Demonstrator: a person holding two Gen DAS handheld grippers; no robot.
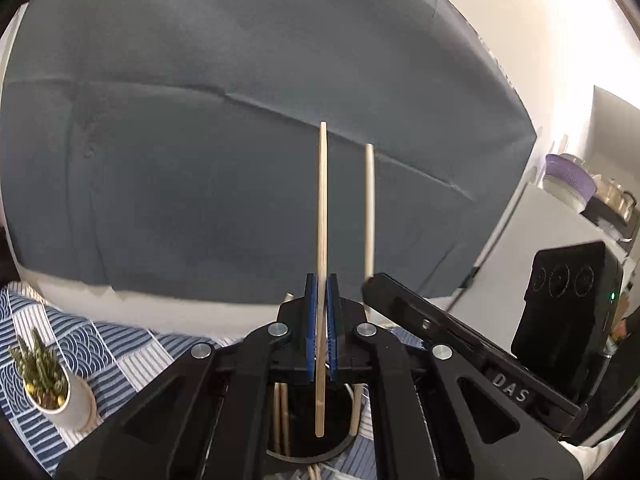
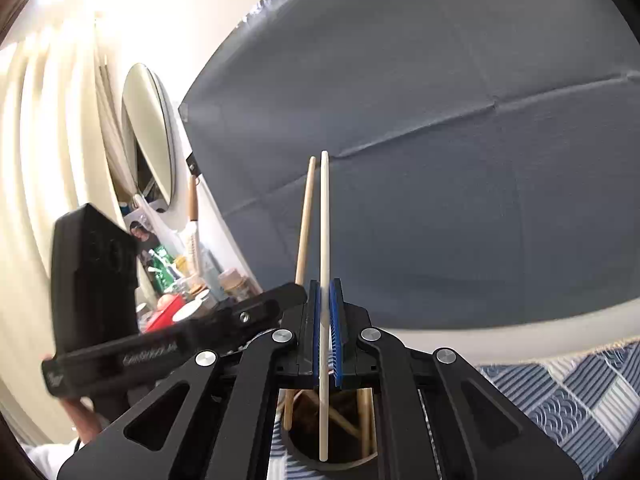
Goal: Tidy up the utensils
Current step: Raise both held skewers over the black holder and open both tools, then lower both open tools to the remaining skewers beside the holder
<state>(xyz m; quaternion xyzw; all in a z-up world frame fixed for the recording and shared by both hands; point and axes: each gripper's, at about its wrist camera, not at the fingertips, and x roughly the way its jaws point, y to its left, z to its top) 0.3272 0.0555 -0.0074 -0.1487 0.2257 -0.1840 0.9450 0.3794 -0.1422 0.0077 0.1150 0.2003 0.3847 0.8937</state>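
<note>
In the left wrist view my left gripper (image 1: 322,280) is shut on a tan wooden chopstick (image 1: 322,200) that stands upright, its lower end hanging over a black round holder (image 1: 306,458) with several chopsticks inside. Just to its right, the right gripper (image 1: 370,280) holds a paler chopstick (image 1: 369,200). In the right wrist view my right gripper (image 2: 326,282) is shut on that pale chopstick (image 2: 325,232), upright above the same holder (image 2: 332,466). The left gripper (image 2: 298,290) holds the tan chopstick (image 2: 305,220) close beside it on the left.
A grey cloth backdrop (image 1: 240,160) fills the rear. The blue patterned tablecloth (image 1: 100,344) carries a small potted plant (image 1: 52,392) at the left. A cluttered shelf (image 2: 180,280) and a round mirror (image 2: 148,132) lie off to one side. A person's hand (image 2: 84,412) grips the left tool.
</note>
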